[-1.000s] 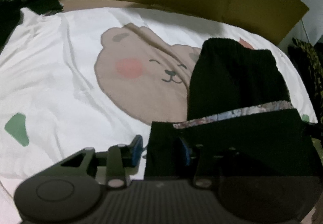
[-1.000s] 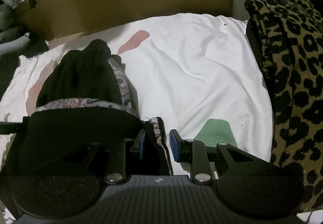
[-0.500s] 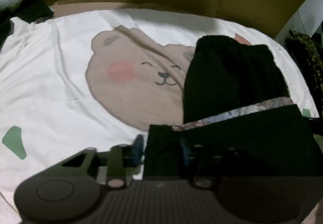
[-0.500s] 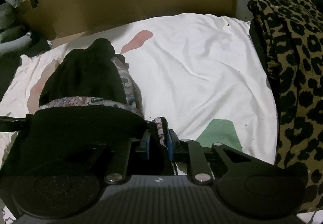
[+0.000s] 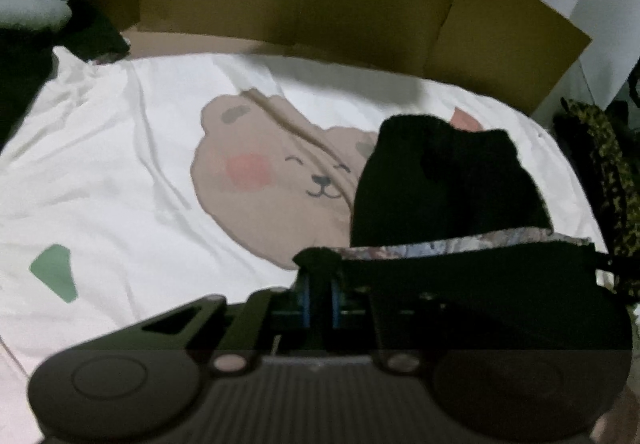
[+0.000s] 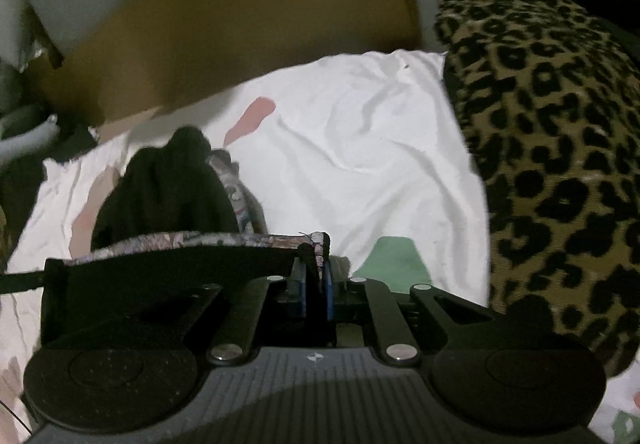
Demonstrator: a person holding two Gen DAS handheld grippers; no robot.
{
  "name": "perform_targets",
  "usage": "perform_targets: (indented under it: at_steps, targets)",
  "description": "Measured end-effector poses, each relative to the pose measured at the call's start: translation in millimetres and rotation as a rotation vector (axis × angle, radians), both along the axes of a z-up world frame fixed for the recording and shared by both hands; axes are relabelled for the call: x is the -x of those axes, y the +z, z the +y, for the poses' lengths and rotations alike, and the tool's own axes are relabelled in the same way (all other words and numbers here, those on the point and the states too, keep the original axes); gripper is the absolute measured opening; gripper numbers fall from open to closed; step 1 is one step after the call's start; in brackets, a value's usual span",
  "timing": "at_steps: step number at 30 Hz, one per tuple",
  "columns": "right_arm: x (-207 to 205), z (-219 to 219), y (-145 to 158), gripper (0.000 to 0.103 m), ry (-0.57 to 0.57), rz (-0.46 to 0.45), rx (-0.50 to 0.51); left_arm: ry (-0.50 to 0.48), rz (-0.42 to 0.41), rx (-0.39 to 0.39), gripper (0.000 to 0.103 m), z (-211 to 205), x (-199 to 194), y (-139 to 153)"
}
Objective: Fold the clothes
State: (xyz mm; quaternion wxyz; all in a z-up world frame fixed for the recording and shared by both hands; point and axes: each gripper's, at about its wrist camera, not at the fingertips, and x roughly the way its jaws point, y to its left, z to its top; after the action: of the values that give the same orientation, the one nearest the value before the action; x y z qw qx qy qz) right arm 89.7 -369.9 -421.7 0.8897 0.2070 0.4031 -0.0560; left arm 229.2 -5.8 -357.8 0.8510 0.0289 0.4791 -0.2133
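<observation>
Each hand-held gripper, left (image 5: 319, 298) and right (image 6: 315, 284), has just clenched a near corner of the black garment (image 5: 448, 188); soft, light, floppy, best held by its patterned hem (image 6: 192, 239)

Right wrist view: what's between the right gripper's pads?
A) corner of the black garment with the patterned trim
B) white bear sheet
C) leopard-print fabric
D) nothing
A: the right gripper has just been closing and now pinches the black garment at its trimmed corner; the leopard-print fabric lies apart at the right.
</observation>
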Motion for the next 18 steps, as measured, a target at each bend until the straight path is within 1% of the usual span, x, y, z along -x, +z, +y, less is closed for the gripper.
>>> perform_targets:
  at_steps: [6, 11, 18]
  targets:
    - [9, -1, 23, 0.007, -0.019, -0.041, -0.004, 0.009, -0.009, 0.007, 0.009, -1, 4, 22]
    - [12, -2, 43, 0.007, -0.021, -0.074, -0.005, 0.000, -0.035, 0.004, 0.009, -1, 9, 41]
    - [8, -6, 66, 0.007, -0.030, -0.123, -0.008, 0.007, -0.084, 0.019, 0.009, -3, 5, 68]
